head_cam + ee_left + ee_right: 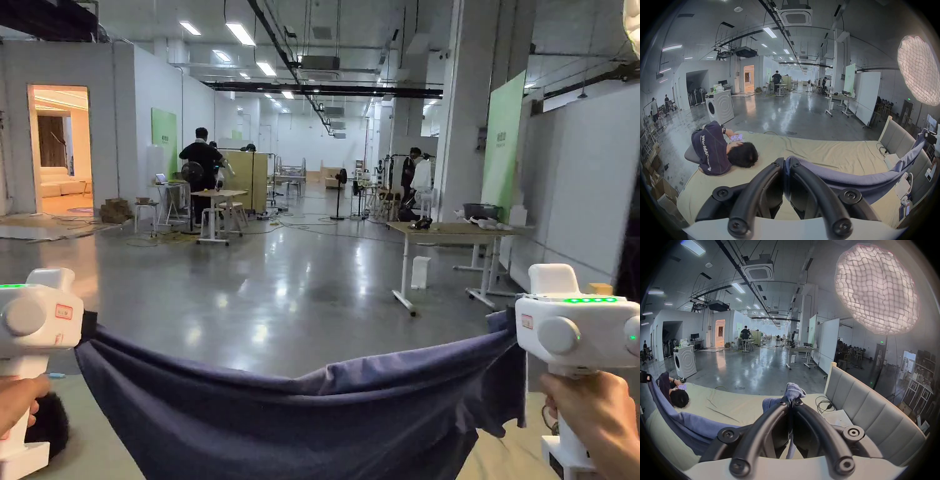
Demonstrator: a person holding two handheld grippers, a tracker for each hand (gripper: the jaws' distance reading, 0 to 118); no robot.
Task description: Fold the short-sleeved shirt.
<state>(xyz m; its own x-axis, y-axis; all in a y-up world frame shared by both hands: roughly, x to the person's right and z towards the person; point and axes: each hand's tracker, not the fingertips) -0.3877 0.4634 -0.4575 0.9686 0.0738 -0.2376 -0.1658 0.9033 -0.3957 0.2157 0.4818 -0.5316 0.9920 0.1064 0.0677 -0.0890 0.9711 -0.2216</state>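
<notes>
The left tool [785, 164] is clenched on one end of the blue shirt [300, 419], both jaws pressing the cloth at the lower middle of its own view. The right tool [791, 400] grips the other end, a tuft bunched above its tips. In the head view the shirt hangs stretched between the two across the bottom of the frame — its top edge sags in the middle, softly creased. Below lies the beige bed [826, 149], its grey headboard [867, 405] at right, a person [713, 151] resting at its left edge. Open grey floor [281, 281] fills mid-frame.
</notes>
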